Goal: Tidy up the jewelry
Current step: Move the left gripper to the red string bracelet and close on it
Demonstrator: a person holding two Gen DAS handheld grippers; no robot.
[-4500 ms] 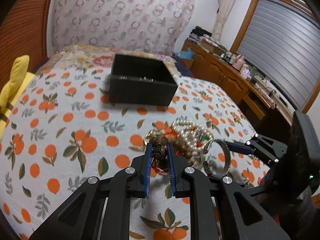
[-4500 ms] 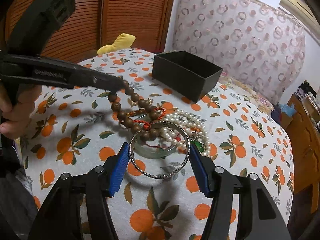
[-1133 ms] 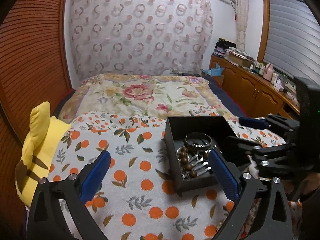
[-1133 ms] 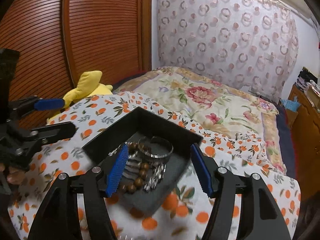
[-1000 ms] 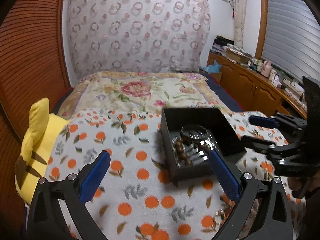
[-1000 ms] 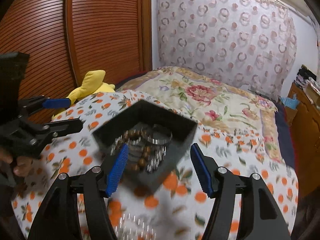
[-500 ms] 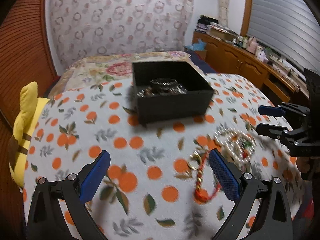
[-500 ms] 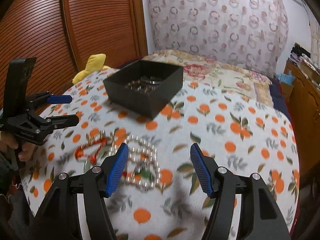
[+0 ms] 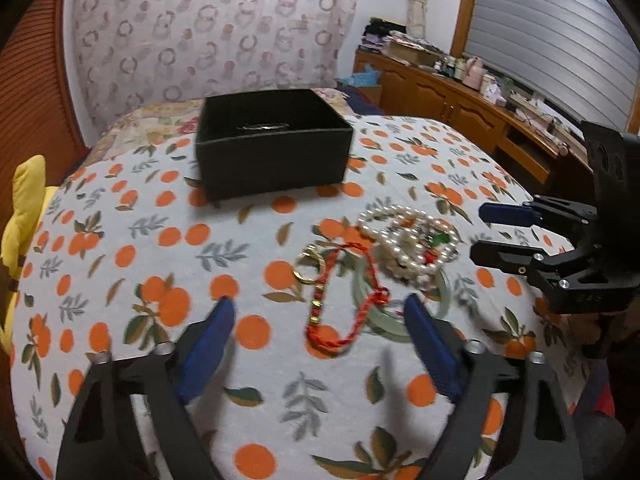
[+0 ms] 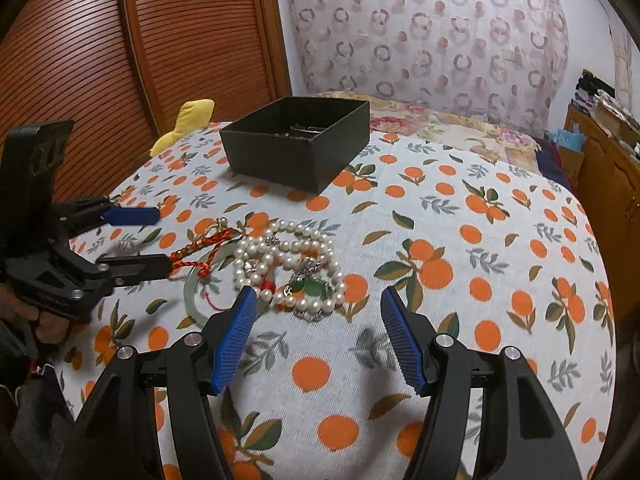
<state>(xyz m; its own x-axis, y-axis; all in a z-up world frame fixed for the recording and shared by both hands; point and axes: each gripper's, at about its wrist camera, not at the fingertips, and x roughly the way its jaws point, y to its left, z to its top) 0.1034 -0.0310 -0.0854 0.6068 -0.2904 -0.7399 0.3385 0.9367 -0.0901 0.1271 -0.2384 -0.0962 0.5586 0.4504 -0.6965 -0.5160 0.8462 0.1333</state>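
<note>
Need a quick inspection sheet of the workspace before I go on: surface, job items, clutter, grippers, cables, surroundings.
Surface: orange-print cloth, on a bed.
Job's things: black box, open, jewelry inside; pearl strands, red cord and jade bangle piled on the cloth.
Clutter: yellow plush at the cloth's edge.
Grippers: left gripper closing over the red cord, pads not touching; right gripper open, near the pearls.
Cables: nothing seen.
Surroundings: curtain, wooden cabinets, slatted doors.
</note>
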